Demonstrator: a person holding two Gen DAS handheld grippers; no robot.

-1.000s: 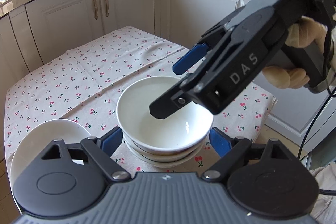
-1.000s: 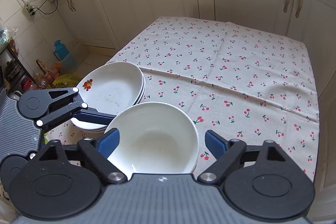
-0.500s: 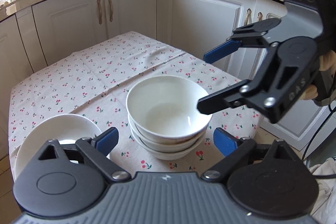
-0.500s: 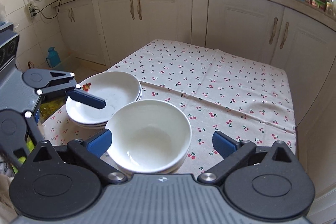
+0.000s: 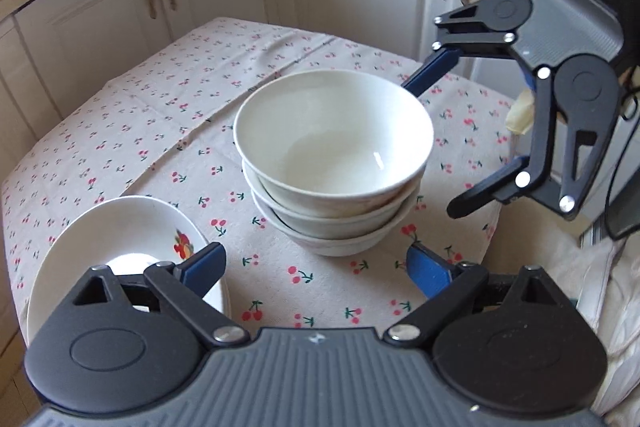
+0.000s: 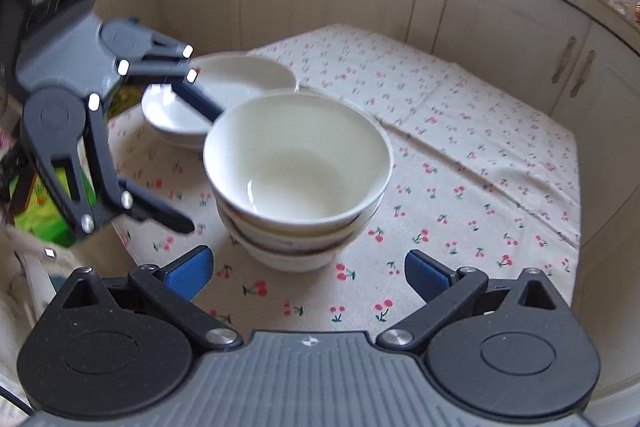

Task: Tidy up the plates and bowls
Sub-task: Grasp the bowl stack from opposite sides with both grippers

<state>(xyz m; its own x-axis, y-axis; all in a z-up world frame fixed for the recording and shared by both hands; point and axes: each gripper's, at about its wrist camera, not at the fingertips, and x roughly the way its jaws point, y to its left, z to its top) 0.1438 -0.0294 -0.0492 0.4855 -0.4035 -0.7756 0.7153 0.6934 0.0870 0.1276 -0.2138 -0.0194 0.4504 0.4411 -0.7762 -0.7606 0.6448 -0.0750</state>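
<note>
Bare tablecloth (image 5: 168, 107) from 9 to 12 o'clock of bowl stack (image 5: 332, 163) | plate stack (image 5: 120, 239) blocks 8 o'clock | right gripper (image 5: 430, 147) crowds 3 o'clock

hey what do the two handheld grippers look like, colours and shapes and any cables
Both are the same build: a ribbed grey body, two round black discs at its front corners, and black link arms with silver rivets ending in blue finger pads. The left gripper and right gripper both show this. Seen from the left camera, the right gripper's grey housing carries round ports, a small label and a black cable.
</note>
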